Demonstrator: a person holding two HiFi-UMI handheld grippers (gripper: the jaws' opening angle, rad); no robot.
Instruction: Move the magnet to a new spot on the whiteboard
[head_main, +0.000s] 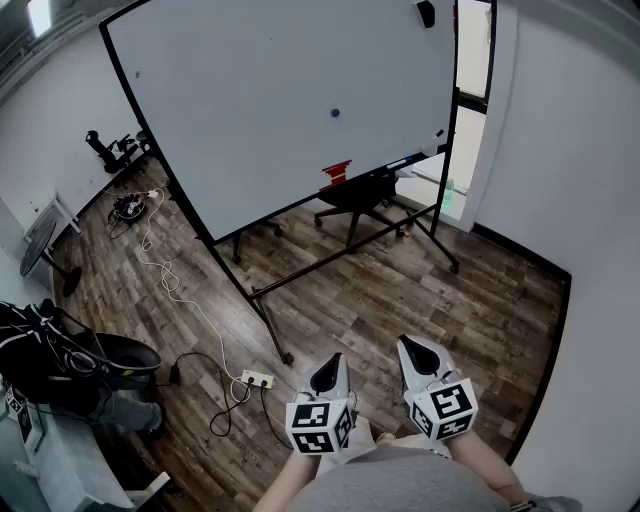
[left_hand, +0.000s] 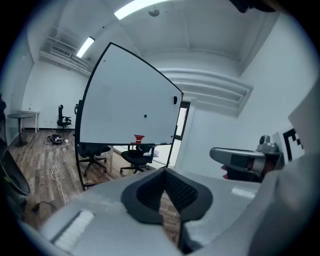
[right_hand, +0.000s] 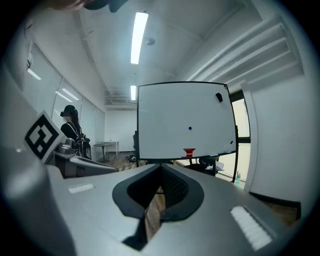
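A small blue magnet (head_main: 335, 113) sticks near the middle of the large whiteboard (head_main: 250, 90), which stands on a rolling frame well ahead of me. The magnet also shows in the left gripper view (left_hand: 145, 116) and the right gripper view (right_hand: 190, 128). A red eraser-like object (head_main: 337, 173) rests on the board's tray. My left gripper (head_main: 330, 368) and right gripper (head_main: 415, 348) are held low, close to my body and far from the board. Both have their jaws shut with nothing between them, as the left gripper (left_hand: 165, 171) and right gripper (right_hand: 161, 167) views confirm.
Black office chairs (head_main: 362, 195) stand behind the board's frame. Cables and a power strip (head_main: 256, 379) lie on the wood floor at left, beside a dark bag (head_main: 60, 355). A white wall (head_main: 570, 150) closes the right side. A person (right_hand: 70, 125) stands far off at left.
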